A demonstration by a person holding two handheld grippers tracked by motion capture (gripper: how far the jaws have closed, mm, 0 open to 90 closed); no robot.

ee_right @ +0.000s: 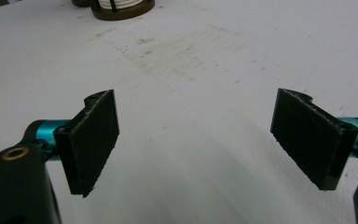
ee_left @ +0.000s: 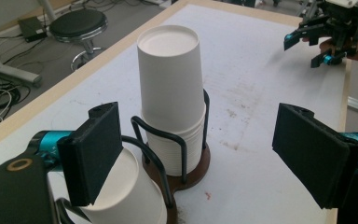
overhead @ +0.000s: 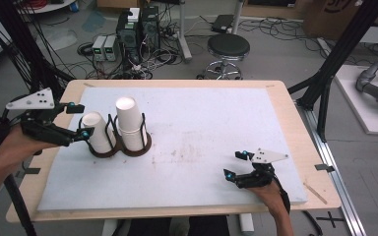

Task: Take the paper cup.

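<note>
A brown wire cup holder [overhead: 142,146] stands on the left part of the white mat [overhead: 202,132]. It holds two stacks of upside-down white paper cups: a tall stack [overhead: 129,123] and a shorter one [overhead: 97,132] to its left. My left gripper [overhead: 80,121] is open at the short stack's left side. In the left gripper view the tall stack [ee_left: 170,84] rises between the wide-apart pads of that gripper [ee_left: 200,156], and the short stack [ee_left: 126,196] lies by the left pad. My right gripper [overhead: 235,164] rests open on the mat near the front right, holding nothing [ee_right: 196,140].
The mat lies on a wooden table [overhead: 295,123]. On the floor beyond stand a black stool [overhead: 228,46], computer boxes [overhead: 138,27] and tangled cables. Black frame posts [overhead: 332,64] rise at the right and the left. Faint brown stains mark the mat's middle [overhead: 187,152].
</note>
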